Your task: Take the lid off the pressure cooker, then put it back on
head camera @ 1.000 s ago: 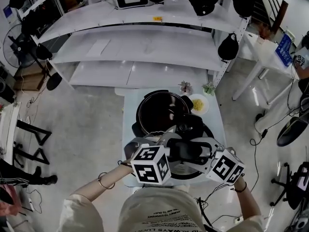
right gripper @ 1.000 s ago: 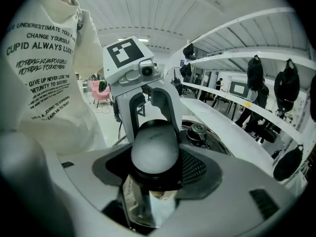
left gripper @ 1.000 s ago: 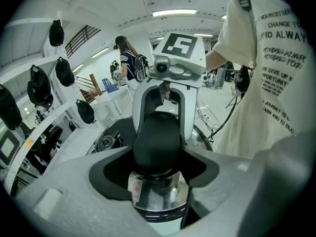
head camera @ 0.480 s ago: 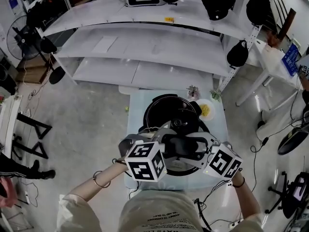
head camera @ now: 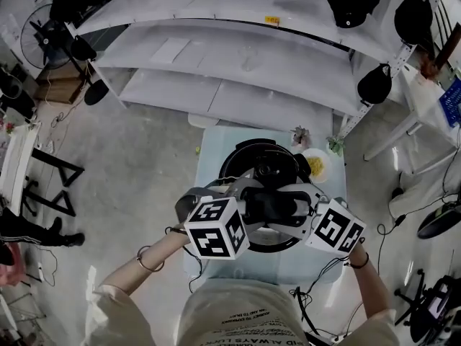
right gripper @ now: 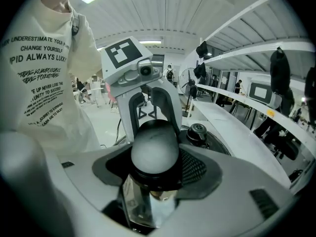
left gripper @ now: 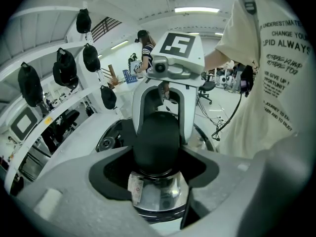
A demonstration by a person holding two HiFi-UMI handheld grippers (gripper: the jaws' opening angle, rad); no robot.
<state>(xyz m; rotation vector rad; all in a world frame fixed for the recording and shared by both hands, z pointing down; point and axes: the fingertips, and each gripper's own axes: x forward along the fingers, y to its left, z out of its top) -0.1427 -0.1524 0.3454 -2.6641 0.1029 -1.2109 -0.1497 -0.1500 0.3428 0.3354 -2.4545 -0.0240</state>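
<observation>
The pressure cooker's black pot (head camera: 232, 158) stands on a small pale table (head camera: 214, 146). Its lid (head camera: 277, 245), dark with a metal rim and a round valve knob (head camera: 272, 170), hangs over the pot's near part and hides most of the opening. My left gripper (head camera: 243, 202) and right gripper (head camera: 302, 209) face each other across the lid's thick black handle (head camera: 272, 206). In the left gripper view my left gripper (left gripper: 157, 149) is shut on one rounded end of the handle (left gripper: 157, 135). My right gripper (right gripper: 154, 157) is clamped on the other end (right gripper: 154, 149).
A small bowl of yellow food (head camera: 315, 166) sits at the table's far right corner, with two little plants (head camera: 299, 134) beside it. White shelves (head camera: 238, 63) run behind the table. Cables lie on the floor at the right.
Both grippers have carried the lid away from the person, so it now covers most of the pot's opening that showed before. The grip on the handle is unchanged.
</observation>
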